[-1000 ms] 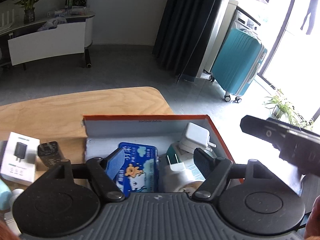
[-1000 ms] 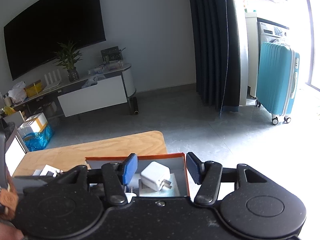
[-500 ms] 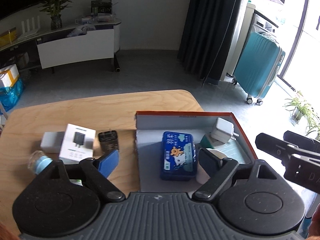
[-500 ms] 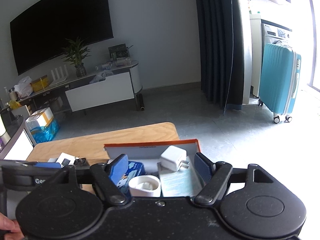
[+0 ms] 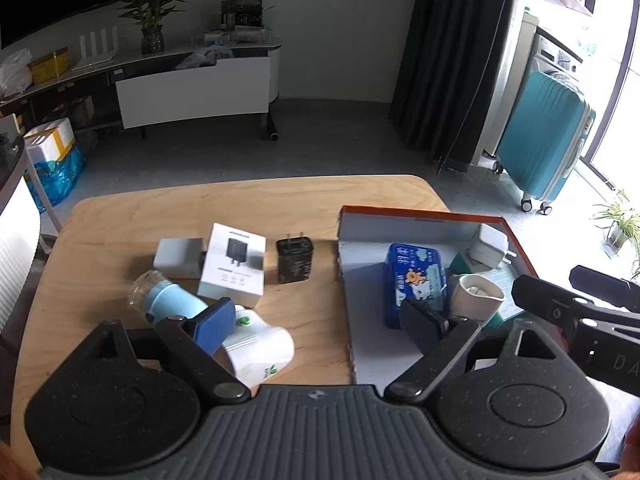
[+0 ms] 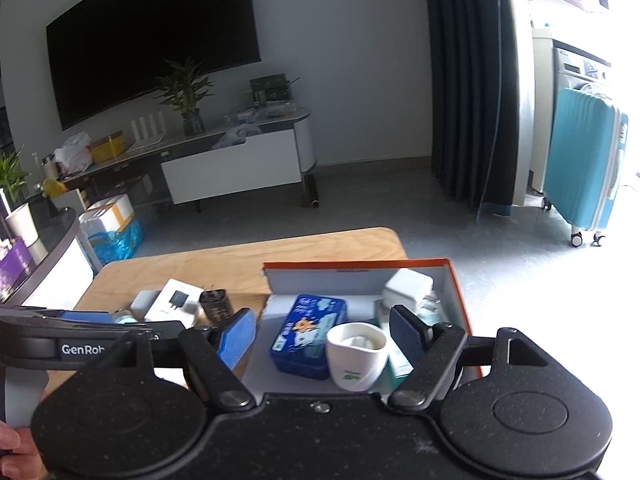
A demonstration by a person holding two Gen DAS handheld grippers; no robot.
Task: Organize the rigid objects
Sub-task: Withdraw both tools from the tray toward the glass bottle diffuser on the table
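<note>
Box holding tin, cup, white charger. Black charger, carton, bottles waiting on table. Left gripper, right gripper just opening, spread, gripping nothing.

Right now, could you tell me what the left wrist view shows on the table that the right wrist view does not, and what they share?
Only the left wrist view shows the white bottle lying by the left gripper and the whole light-blue bottle. Only the right wrist view shows a hand at its lower left corner. Both show the orange-rimmed box holding the blue tin, white cup and white plug, plus the black charger and white carton outside it.
</note>
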